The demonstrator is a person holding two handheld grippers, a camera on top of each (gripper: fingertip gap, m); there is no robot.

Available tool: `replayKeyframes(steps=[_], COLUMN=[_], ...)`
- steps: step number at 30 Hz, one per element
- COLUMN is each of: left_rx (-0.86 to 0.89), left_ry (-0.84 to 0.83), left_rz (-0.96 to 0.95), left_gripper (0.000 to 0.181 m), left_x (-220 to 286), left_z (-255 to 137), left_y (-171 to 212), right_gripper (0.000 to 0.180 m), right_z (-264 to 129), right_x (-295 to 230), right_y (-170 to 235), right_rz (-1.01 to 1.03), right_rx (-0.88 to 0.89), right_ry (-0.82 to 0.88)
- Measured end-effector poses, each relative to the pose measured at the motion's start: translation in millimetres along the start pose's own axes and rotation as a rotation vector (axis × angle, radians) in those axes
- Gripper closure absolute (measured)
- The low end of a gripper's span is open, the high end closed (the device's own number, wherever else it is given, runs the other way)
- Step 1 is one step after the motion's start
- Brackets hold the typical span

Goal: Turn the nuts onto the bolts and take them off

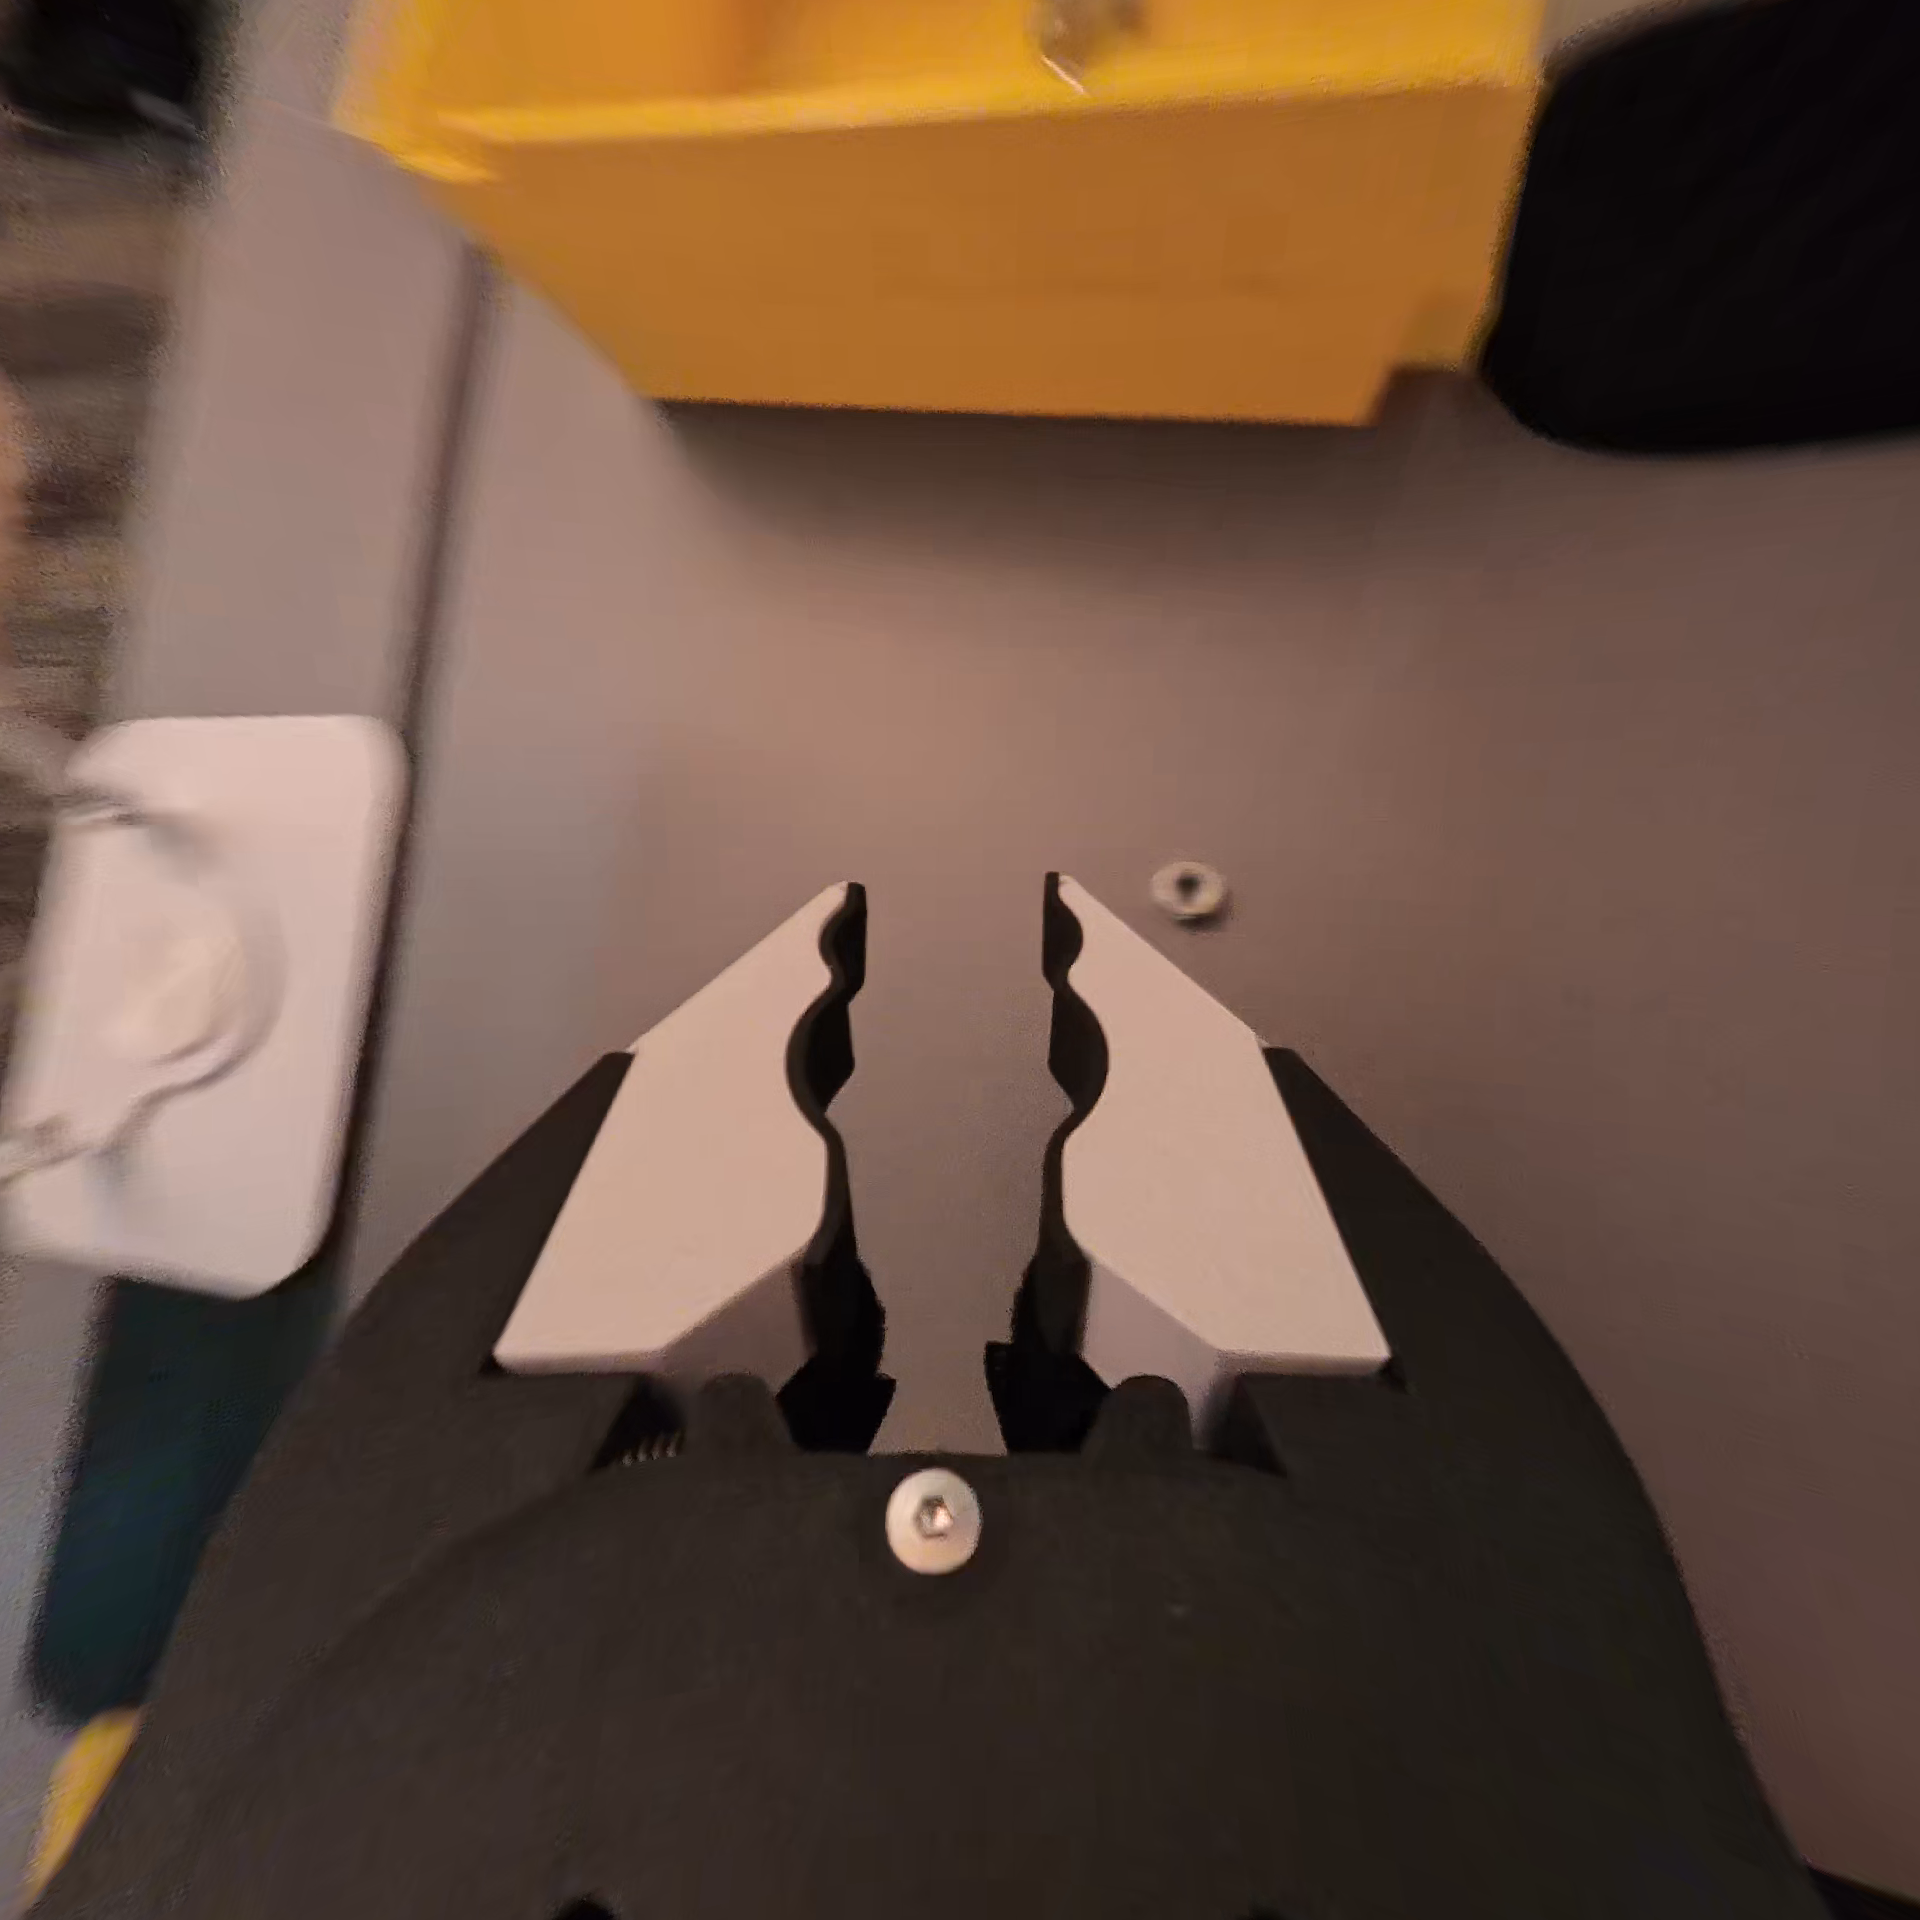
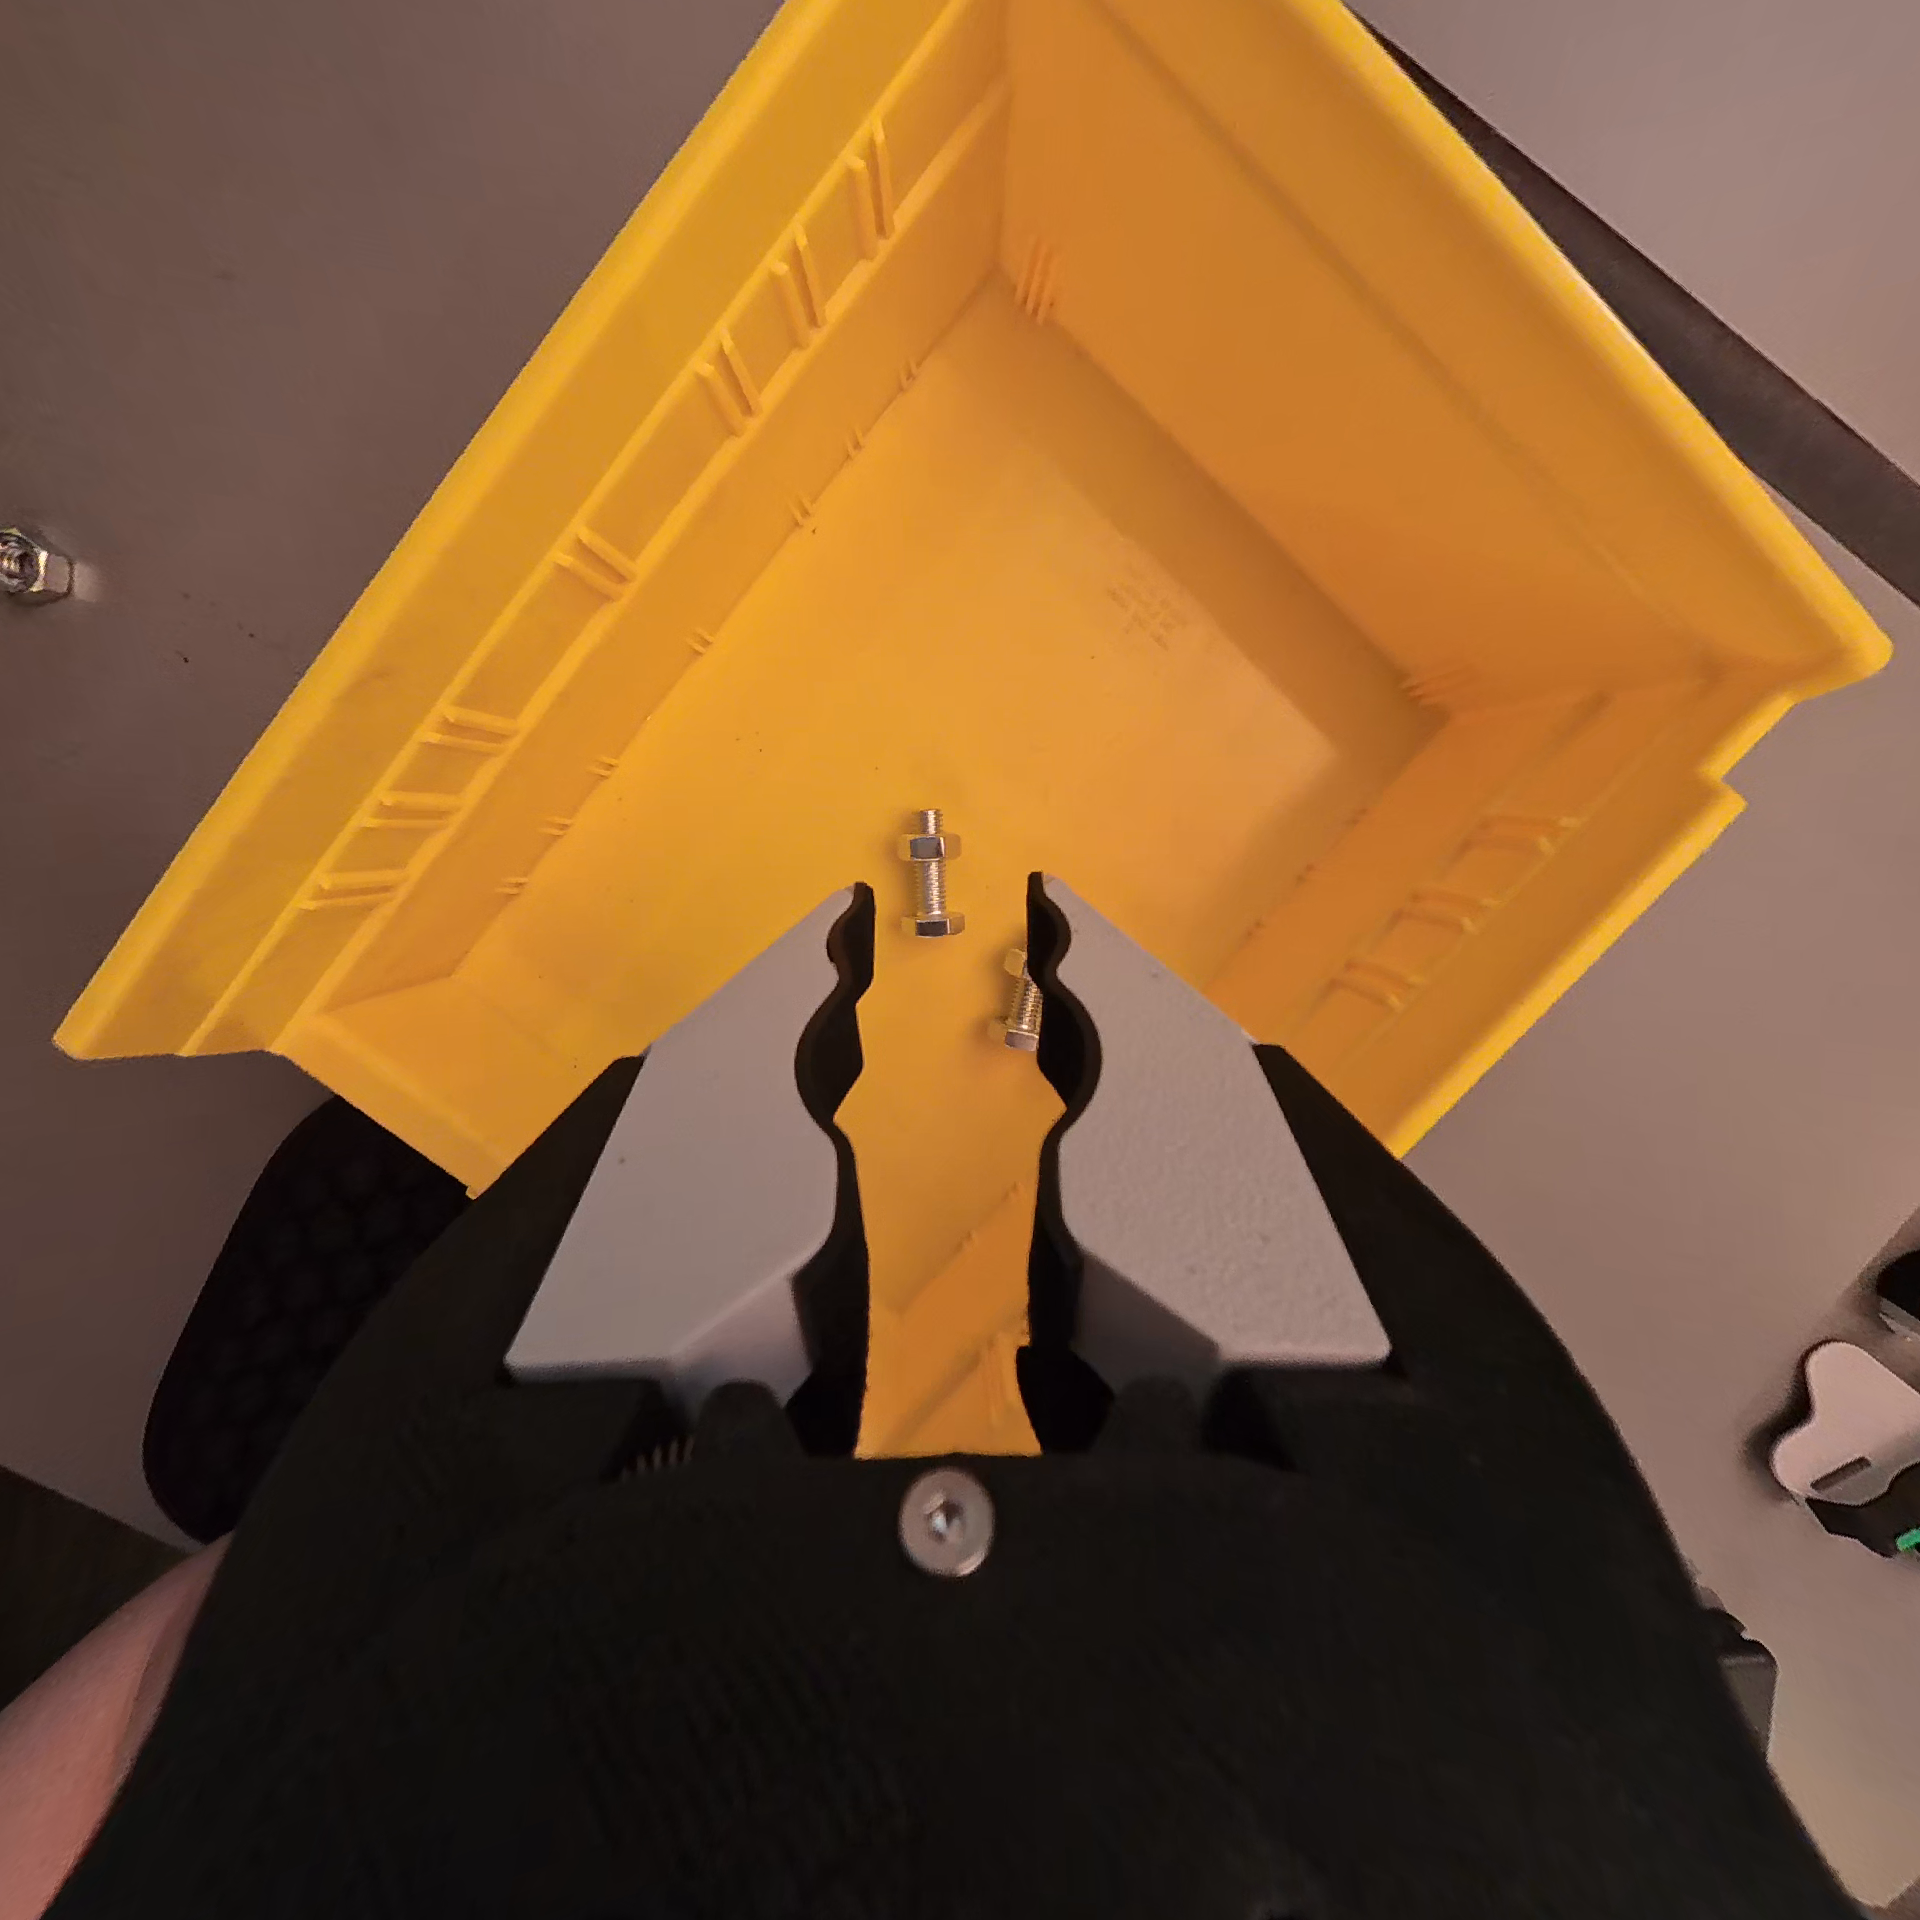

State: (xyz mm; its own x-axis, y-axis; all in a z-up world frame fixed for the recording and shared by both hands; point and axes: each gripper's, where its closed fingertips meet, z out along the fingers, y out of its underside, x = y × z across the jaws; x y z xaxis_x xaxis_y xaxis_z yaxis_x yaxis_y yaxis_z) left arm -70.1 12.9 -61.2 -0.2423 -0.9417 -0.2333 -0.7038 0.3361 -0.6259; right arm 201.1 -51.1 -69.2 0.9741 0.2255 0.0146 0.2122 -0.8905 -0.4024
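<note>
A loose silver nut (image 1: pixel 1191 891) lies on the grey table just right of my left gripper's (image 1: pixel 954 885) tips. That gripper is open and empty above the table. The same nut shows at the left edge of the right wrist view (image 2: pixel 29 566). My right gripper (image 2: pixel 943 883) is open and empty over the yellow bin (image 2: pixel 1351 436). On the bin floor a bolt with a nut on it (image 2: pixel 927 875) lies between the tips. A second bolt (image 2: pixel 1023 1000) lies beside the right finger, partly hidden by it.
The yellow bin's outer wall (image 1: pixel 987 249) stands beyond the left gripper. A white device (image 1: pixel 197 997) sits at the table's left edge. A black mesh object (image 1: pixel 1714 229) lies right of the bin, also seen in the right wrist view (image 2: pixel 281 1309). A white and grey part (image 2: pixel 1839 1444) sits far right. About 30 cm separates my left fingertips from my right.
</note>
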Motion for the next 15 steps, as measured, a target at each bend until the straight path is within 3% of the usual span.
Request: replayKeyframes(steps=[4,8,11,15], left_rx=[0.194,0.187,0.063,-0.087], left_ry=[-0.303,-0.586,-0.682,-0.626], left_rz=[-0.154,-0.295,-0.391,-0.463], left_gripper=[0.147,0.144,0.146,0.151], left_x=[-75,-124,-148,-161], left_z=[-98,-169,-179,-157], left_y=[11,76,139,205], right_gripper=[0.151,0.151,0.151,0.15], right_z=[0,2,4,6], right_x=[0,0,-2,-6], right_y=[0,0,0,-1], right_rz=[-0.004,-0.003,-0.011,-0.023], right_rx=[-0.002,-0.014,-0.026,-0.036], right_ry=[0.001,0.006,0.008,0.007])
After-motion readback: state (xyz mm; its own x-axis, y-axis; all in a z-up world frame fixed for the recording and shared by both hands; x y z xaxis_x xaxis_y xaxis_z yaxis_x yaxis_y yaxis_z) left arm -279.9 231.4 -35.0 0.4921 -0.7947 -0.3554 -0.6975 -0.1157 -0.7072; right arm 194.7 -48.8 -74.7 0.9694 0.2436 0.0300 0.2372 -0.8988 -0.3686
